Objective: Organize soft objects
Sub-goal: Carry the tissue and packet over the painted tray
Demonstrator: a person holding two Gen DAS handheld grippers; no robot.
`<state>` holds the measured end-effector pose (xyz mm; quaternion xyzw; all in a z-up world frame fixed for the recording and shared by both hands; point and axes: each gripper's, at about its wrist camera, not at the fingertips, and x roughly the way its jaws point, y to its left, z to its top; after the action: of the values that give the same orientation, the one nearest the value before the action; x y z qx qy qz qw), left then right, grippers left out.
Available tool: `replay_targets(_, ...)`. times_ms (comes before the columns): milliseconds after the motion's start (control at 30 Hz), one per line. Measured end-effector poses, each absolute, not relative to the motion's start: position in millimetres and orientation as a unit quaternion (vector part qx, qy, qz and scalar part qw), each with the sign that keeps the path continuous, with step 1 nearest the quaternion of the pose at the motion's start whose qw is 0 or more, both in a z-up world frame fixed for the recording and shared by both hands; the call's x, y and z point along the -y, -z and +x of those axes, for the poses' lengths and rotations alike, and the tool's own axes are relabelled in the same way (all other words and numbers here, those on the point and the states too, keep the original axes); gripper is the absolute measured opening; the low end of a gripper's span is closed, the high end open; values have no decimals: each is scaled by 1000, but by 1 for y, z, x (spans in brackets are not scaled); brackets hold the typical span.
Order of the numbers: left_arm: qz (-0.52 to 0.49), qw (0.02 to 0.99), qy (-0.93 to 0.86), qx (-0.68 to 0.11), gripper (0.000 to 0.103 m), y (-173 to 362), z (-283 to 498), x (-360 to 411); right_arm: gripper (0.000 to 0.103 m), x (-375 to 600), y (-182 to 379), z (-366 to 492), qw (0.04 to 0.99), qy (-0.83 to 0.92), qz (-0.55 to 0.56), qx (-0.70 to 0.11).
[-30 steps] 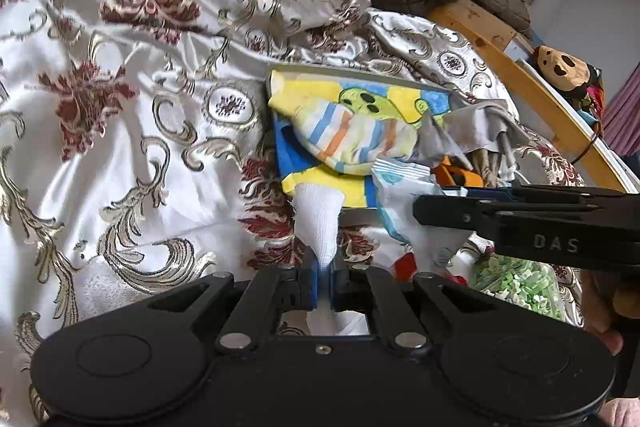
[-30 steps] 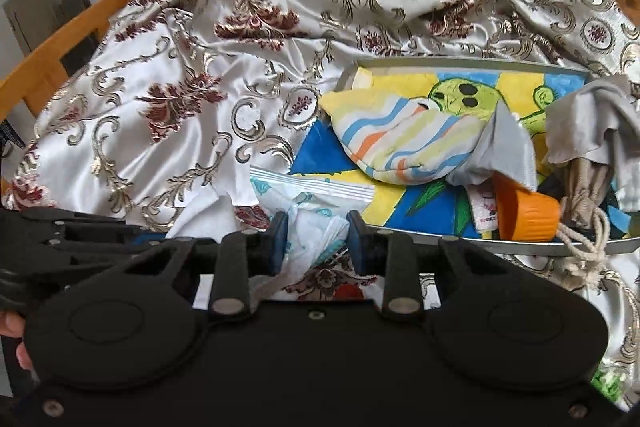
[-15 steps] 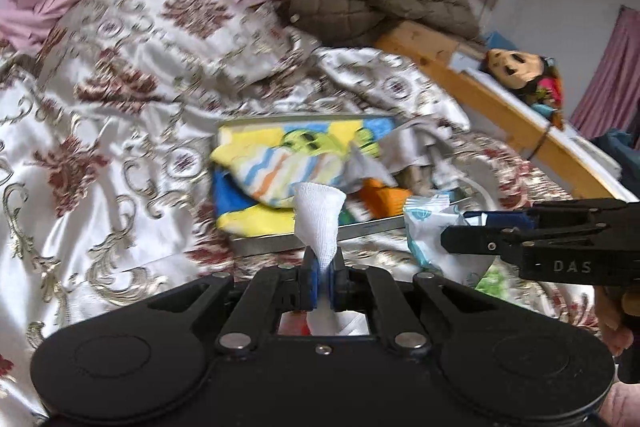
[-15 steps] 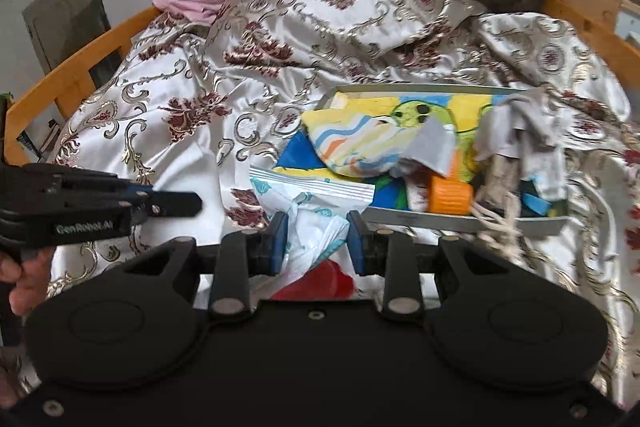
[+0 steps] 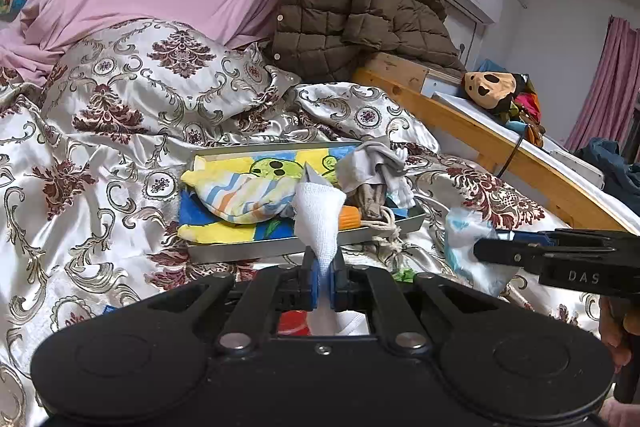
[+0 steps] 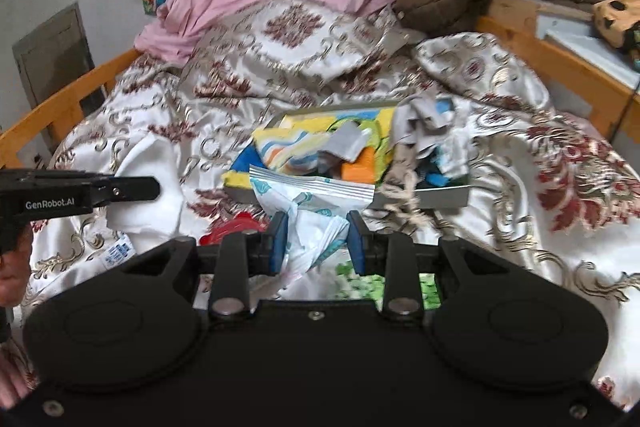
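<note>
Left tool (image 5: 324, 277) level, clamped on white cloth (image 5: 320, 219) — right tool (image 6: 316, 241) level, gripping plastic packet (image 6: 310, 205).

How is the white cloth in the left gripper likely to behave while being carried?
Probably floppy: the white cloth flares loosely above the left gripper, pinched only at its narrow end. It looks light, thin and gauzy. It seems unlikely to slip, since the jaws are closed tight on it.
</note>
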<state>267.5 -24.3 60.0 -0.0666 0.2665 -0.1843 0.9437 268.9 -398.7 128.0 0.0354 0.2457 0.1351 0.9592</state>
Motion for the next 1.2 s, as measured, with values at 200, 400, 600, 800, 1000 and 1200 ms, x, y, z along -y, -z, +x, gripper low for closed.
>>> replay_targets(200, -65, 952, 158, -256, 5, -65, 259, 41, 23, 434, -120, 247, 971, -120, 88, -189)
replay_targets(400, -46, 957, 140, -249, 5, -72, 265, 52, 23, 445, -110, 246, 977, -103, 123, -139)
replay_targets(600, -48, 961, 122, -243, 5, -85, 286, 51, 23, 442, -100, 258, 979, -95, 150, -104)
replay_targets(800, -52, 967, 120, -219, 5, -94, 315, 57, 23, 429, -101, 281, 981, -89, 149, -89)
replay_targets(1000, -64, 969, 114, -209, 5, -94, 346, 65, 23, 413, -104, 320, 982, -84, 151, -71)
replay_targets(1200, -77, 970, 109, -202, 5, -84, 377, 71, 23, 411, -98, 344, 985, -80, 144, -59)
